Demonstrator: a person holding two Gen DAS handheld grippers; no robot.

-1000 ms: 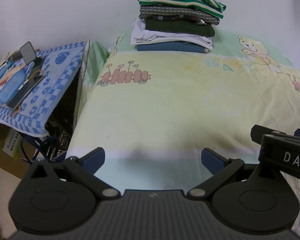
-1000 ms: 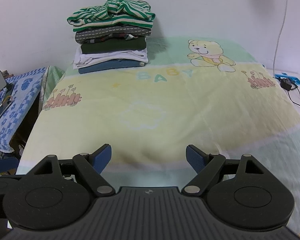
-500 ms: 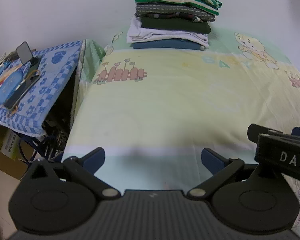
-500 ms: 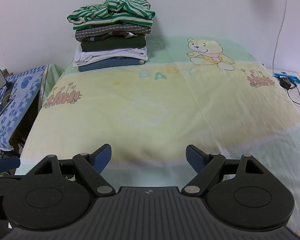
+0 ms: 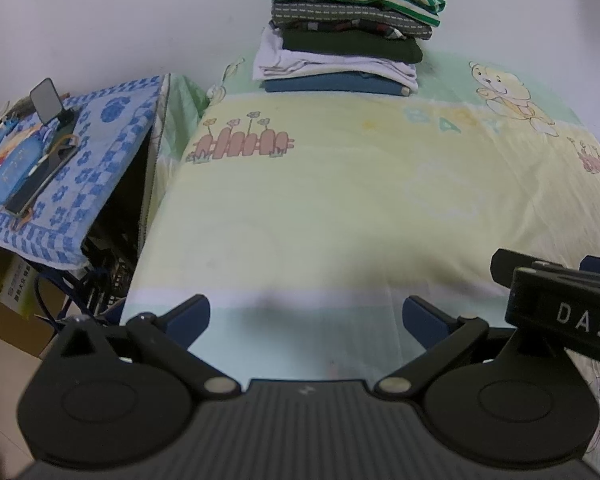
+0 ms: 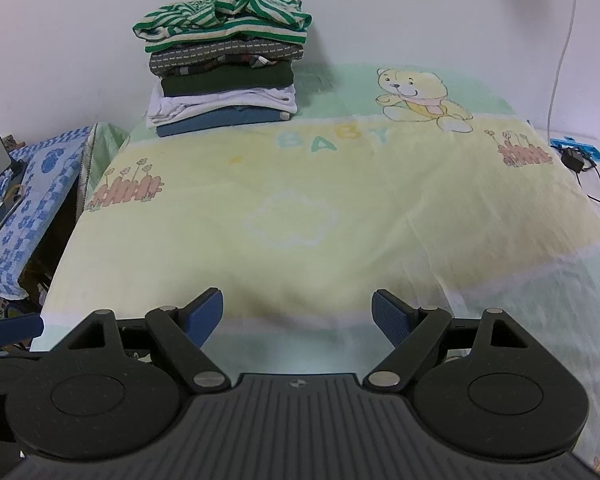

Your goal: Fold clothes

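Observation:
A stack of folded clothes [image 5: 342, 52] [image 6: 224, 80] stands at the far end of the bed against the wall, with a rumpled green-and-cream striped garment [image 6: 224, 16] on top. My left gripper [image 5: 306, 316] is open and empty over the near edge of the bed. My right gripper [image 6: 298, 316] is open too, with nothing between its fingers. The right gripper's body [image 5: 560, 308] shows at the right edge of the left wrist view. A blue fingertip [image 6: 14, 328] of the left gripper shows at the left edge of the right wrist view.
The bed is covered by a yellow and green sheet [image 6: 300, 200] printed with a bear and "BABY". A side table under a blue patterned cloth [image 5: 72, 168] stands left of the bed, with a phone on a stand [image 5: 46, 100]. A charger and cable [image 6: 576, 160] lie at the right.
Both views have shifted slightly; the clothes stack sits a little higher in the left wrist view. Both grippers stay open and empty.

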